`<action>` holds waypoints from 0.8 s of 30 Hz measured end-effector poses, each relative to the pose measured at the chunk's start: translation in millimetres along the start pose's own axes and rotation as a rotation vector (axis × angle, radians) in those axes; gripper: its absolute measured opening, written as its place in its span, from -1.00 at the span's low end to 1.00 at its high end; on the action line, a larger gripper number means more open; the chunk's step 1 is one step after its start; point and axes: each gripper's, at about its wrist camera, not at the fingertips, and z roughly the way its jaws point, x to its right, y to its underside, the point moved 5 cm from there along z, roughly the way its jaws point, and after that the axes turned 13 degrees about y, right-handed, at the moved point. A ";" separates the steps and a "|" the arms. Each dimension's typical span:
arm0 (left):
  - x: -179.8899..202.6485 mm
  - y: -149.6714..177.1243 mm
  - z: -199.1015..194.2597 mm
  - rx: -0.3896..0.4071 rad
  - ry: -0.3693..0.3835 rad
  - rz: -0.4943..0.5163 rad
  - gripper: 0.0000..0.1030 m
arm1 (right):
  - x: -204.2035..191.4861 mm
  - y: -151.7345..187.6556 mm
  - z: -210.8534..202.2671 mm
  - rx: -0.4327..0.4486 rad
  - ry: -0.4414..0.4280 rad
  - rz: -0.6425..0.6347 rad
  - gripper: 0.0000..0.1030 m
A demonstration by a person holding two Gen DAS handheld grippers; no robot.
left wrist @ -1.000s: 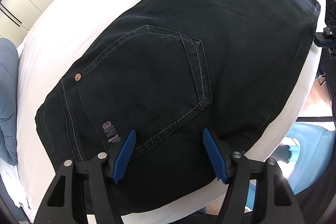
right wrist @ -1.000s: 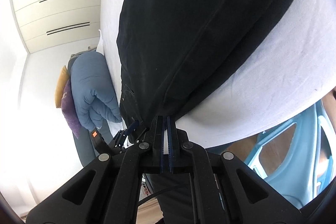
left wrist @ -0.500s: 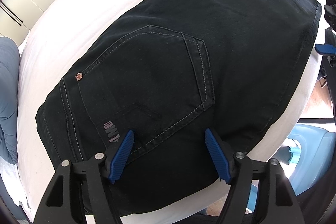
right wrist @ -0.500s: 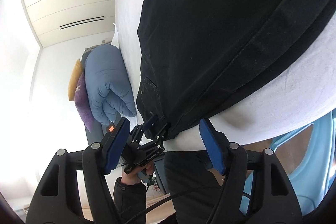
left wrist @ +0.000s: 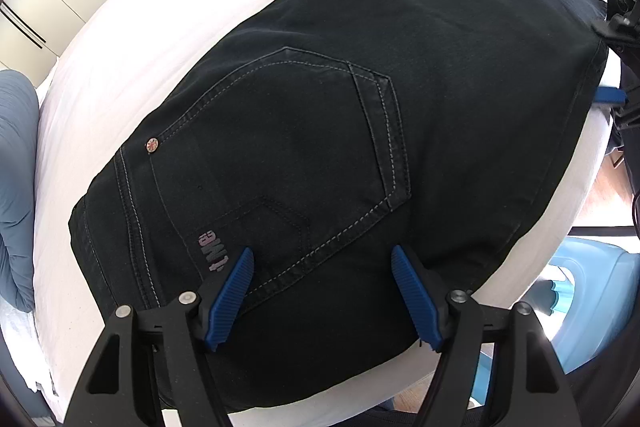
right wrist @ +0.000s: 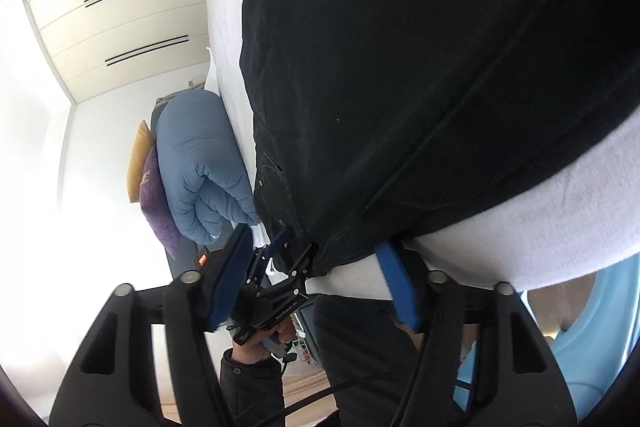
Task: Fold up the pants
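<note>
Black folded pants (left wrist: 360, 115) lie on a white bed (left wrist: 104, 67), back pocket with grey stitching facing up. My left gripper (left wrist: 322, 293) is open, its blue pads spread over the pants' near edge below the pocket, holding nothing. My right gripper (right wrist: 312, 283) is open at the pants' corner (right wrist: 344, 247) by the bed edge, empty. The pants fill the upper right wrist view (right wrist: 440, 67). The left gripper shows in the right wrist view (right wrist: 280, 267), and the right gripper at the left wrist view's right edge (left wrist: 616, 67).
A rolled blue duvet (right wrist: 200, 167) with purple and yellow cushions (right wrist: 154, 195) lies at the bed's far end. Cream wardrobe doors (right wrist: 120, 27) stand behind. A light blue plastic object (left wrist: 592, 299) sits on the floor by the bed edge.
My right gripper was shut on the pants' edge a second ago; it has opened and let go. My left gripper stays open and has barely moved.
</note>
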 end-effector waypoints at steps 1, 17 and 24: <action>-0.1 0.2 -0.1 0.000 0.000 0.001 0.46 | 0.3 -1.1 0.5 0.004 0.001 -0.004 -0.16; -1.2 0.8 2.6 -0.005 -0.001 0.005 0.49 | 13.1 13.4 -0.2 0.011 0.201 -0.067 -0.98; -3.9 0.1 4.4 0.001 -0.007 -0.006 0.55 | 24.9 8.0 6.3 -0.029 0.129 -0.047 -0.94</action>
